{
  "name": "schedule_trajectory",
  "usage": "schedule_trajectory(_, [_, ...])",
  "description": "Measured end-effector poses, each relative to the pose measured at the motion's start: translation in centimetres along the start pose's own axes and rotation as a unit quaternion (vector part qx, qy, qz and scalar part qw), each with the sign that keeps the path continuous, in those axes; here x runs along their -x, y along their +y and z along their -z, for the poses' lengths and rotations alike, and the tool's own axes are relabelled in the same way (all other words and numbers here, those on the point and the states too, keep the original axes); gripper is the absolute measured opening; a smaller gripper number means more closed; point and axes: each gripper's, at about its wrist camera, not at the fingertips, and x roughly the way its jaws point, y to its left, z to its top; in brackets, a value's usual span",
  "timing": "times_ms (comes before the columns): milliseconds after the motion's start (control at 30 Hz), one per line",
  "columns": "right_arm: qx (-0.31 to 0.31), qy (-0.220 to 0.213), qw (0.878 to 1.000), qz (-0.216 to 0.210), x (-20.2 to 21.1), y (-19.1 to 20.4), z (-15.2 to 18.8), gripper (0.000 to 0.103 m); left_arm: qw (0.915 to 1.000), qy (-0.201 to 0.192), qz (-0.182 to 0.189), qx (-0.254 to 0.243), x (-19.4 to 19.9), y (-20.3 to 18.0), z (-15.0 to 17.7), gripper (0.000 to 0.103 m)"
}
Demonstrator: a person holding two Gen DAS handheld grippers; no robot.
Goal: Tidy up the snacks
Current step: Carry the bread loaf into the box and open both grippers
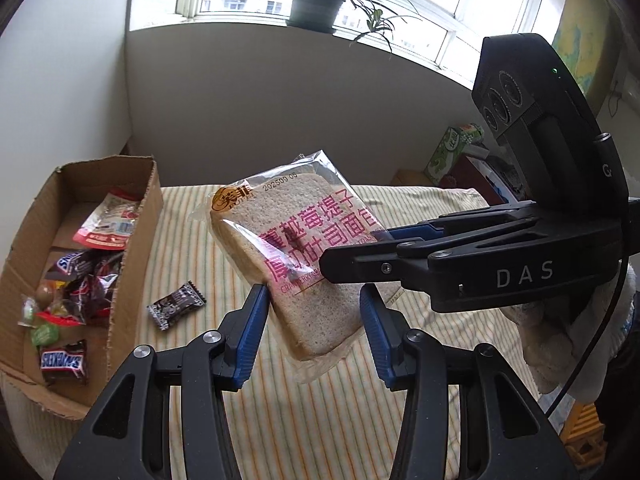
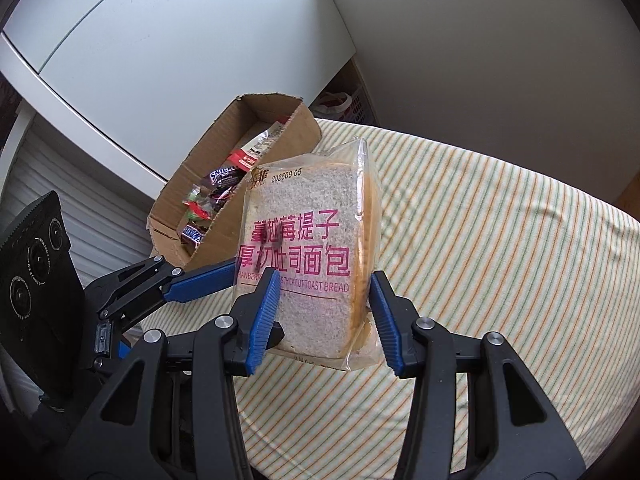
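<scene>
A clear packet of thick-cut toast bread [image 1: 288, 240] [image 2: 308, 208] with pink print hangs tilted above the striped cover. My left gripper [image 1: 314, 294] has the packet's lower corner between its blue pads, which press on both sides. My right gripper [image 1: 352, 248] [image 2: 326, 280] comes in from the right and clamps the packet across its thickness near the lower edge. In the right wrist view the left gripper [image 2: 230, 270] reaches the packet's left edge. A torn cardboard box [image 1: 136, 248] [image 2: 296, 128] on the left holds several sweets, among them a Snickers bar [image 1: 64, 360].
A dark wrapped candy [image 1: 176, 306] lies on the striped cover [image 1: 192, 216] [image 2: 500, 260] beside the box. A potted plant [image 1: 316, 6] stands on the window sill. A green carton [image 1: 452, 148] sits at the far right. A white-gloved hand [image 1: 560, 340] holds the right gripper.
</scene>
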Motion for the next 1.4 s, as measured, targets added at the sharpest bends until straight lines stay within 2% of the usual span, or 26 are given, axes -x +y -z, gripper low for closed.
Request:
schedule_trajectory(300, [0.036, 0.009, 0.999, -0.021, -3.1, 5.7, -2.7, 0.048, 0.9990, -0.020, -0.034, 0.022, 3.5, 4.9, 0.7, 0.045])
schedule_trajectory(733, [0.067, 0.029, 0.996, -0.048, -9.2, 11.7, -5.7, 0.048, 0.9945, -0.032, -0.076, 0.064, 6.5, 11.4, 2.2, 0.045])
schedule_trajectory(933, [0.074, 0.043, 0.995, -0.049, -12.1, 13.3, -6.5, 0.048, 0.9922, -0.025, -0.096, 0.075, 6.4, 13.4, 2.7, 0.045])
schedule_trajectory(1067, [0.085, 0.044, 0.995, -0.031, -13.0, 14.0, -6.9, 0.048, 0.9908, -0.023, -0.110, 0.076, 6.3, 14.2, 2.7, 0.045])
schedule_trajectory(1167, [0.081, 0.038, 0.996, -0.022, -13.0, 14.0, -7.2, 0.048, 0.9892, -0.023, -0.126, 0.071, 6.3, 14.3, 2.7, 0.045])
schedule_trajectory(1400, [0.081, 0.025, 0.996, -0.019, -10.7, 13.1, -6.6, 0.049, 0.9881, -0.028, -0.130, 0.078, 7.1, 14.5, 2.8, 0.045])
